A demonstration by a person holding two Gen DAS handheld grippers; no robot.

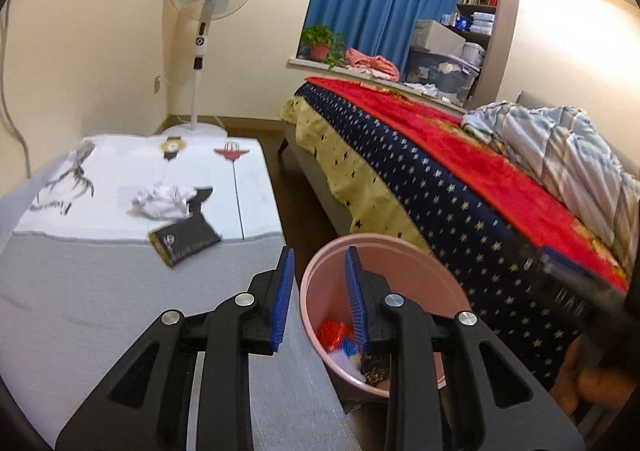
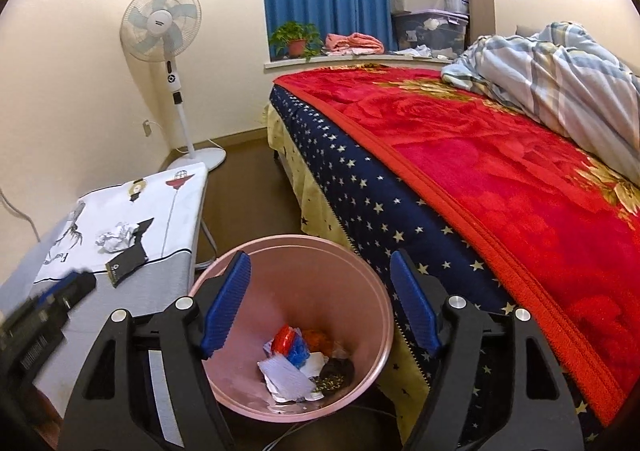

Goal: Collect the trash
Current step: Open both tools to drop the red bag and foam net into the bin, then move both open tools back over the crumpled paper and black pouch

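A pink trash bin (image 1: 400,251) (image 2: 360,271) stands on the floor between the table and the bed, holding several wrappers and paper scraps (image 2: 304,359). A crumpled white paper (image 1: 162,201) (image 2: 116,237) and a dark flat packet (image 1: 186,241) (image 2: 126,265) lie on the table. My left gripper (image 1: 320,299) is open and empty at the table's near right edge, beside the bin. It shows blurred in the right wrist view (image 2: 60,299). My right gripper (image 2: 320,303) is open and empty above the bin's mouth.
The table (image 1: 100,291) has a grey top and a white printed cloth. A bed (image 2: 500,191) with a red blanket and striped duvet fills the right. A standing fan (image 1: 200,31) is in the far corner. A window sill holds a plant and clothes.
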